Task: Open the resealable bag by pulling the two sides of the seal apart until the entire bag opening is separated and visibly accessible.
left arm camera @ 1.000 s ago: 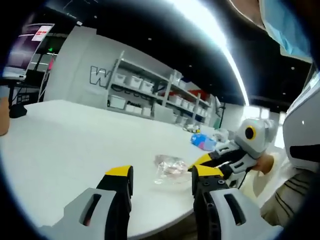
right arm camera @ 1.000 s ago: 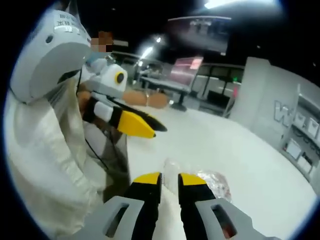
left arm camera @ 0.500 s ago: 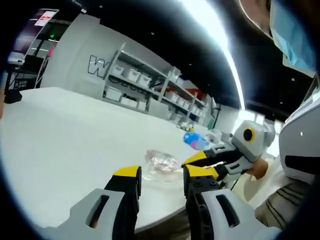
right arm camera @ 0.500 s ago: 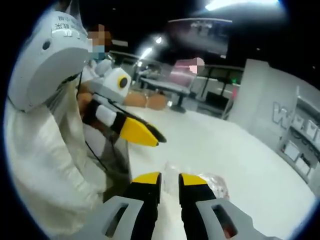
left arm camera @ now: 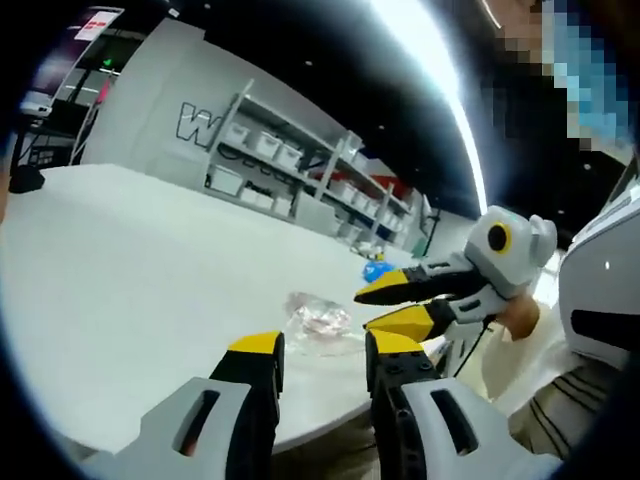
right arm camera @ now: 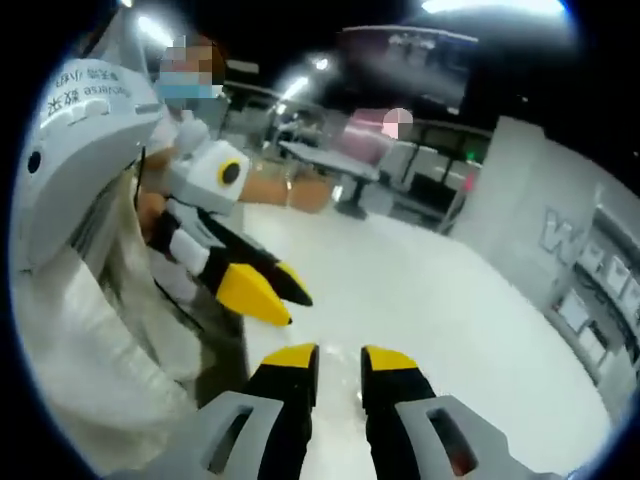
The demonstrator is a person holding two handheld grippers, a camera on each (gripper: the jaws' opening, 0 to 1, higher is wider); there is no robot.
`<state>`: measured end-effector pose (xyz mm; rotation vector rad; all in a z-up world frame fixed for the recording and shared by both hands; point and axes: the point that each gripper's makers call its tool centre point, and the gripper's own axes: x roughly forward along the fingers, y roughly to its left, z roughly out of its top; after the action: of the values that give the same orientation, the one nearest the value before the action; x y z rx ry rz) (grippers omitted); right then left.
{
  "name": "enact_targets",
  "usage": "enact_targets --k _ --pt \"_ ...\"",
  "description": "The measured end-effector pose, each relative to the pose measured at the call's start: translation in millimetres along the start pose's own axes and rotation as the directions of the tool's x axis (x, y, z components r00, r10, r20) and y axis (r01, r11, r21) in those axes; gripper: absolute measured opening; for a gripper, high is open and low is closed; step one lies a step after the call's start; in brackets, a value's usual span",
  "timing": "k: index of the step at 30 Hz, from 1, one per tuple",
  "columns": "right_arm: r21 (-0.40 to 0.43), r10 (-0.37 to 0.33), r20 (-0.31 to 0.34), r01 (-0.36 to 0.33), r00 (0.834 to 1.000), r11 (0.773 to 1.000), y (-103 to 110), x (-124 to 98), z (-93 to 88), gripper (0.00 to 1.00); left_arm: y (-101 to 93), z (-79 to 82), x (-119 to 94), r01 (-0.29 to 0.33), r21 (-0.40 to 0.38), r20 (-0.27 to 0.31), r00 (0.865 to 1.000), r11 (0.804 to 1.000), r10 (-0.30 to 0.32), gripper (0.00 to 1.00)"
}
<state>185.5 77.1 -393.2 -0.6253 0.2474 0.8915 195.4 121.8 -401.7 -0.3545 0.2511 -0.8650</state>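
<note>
A clear resealable bag (left arm camera: 315,318) with pinkish contents lies flat on the white table (left arm camera: 120,260), close to its near edge. My left gripper (left arm camera: 322,350) hovers just short of the bag, open, with nothing between its jaws. My right gripper (left arm camera: 370,308) comes in from the right, level with the bag's right end, its yellow-tipped jaws apart and empty. In the right gripper view, the right gripper (right arm camera: 340,358) stands open over the table, and the left gripper (right arm camera: 293,305) reaches in from the left, a little above the surface.
Shelves with white bins (left arm camera: 270,160) line the far wall. A blue object (left arm camera: 377,270) sits on the table beyond the bag. A person in a pale sleeve (right arm camera: 90,330) stands at the table's near edge. Dark desks (right arm camera: 330,170) stand in the background.
The left jaws have narrowed. The right gripper has lifted and its jaws have spread a little; the bag has slipped out of the right gripper view. The bag itself has not moved.
</note>
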Motion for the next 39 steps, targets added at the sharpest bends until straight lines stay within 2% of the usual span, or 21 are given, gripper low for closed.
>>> enact_targets --k 8,13,17,21,32,39 --pt "-0.136 0.080 -0.119 -0.096 0.990 0.986 10.7 12.0 -6.0 0.14 -3.3 -5.3 -3.2 0.010 0.028 -0.004 1.000 1.000 -0.010 0.32" --pt "-0.198 0.096 -0.174 -0.130 0.980 0.972 8.9 14.7 -5.3 0.14 -7.1 -8.5 -5.2 0.032 0.023 -0.003 0.999 0.999 -0.032 0.32" --pt "-0.261 0.107 -0.227 -0.166 0.968 0.951 8.9 15.5 -4.5 0.12 -5.4 -7.8 -8.2 0.031 0.026 0.004 1.000 0.999 -0.031 0.32" --pt "-0.295 0.147 -0.284 -0.233 0.947 0.927 18.6 17.8 -9.1 0.12 -5.3 -8.0 -10.0 0.037 0.027 0.010 0.999 0.999 -0.037 0.32" --pt "-0.349 0.160 -0.358 -0.291 0.920 0.891 20.5 26.0 -15.0 0.13 -5.2 -4.7 -12.9 0.052 0.019 0.025 0.998 0.998 -0.052 0.32" --pt "-0.363 0.167 -0.354 -0.299 0.920 0.883 22.1 29.3 -15.0 0.12 -5.3 -7.8 -15.0 0.061 0.009 0.020 0.998 0.998 -0.061 0.32"
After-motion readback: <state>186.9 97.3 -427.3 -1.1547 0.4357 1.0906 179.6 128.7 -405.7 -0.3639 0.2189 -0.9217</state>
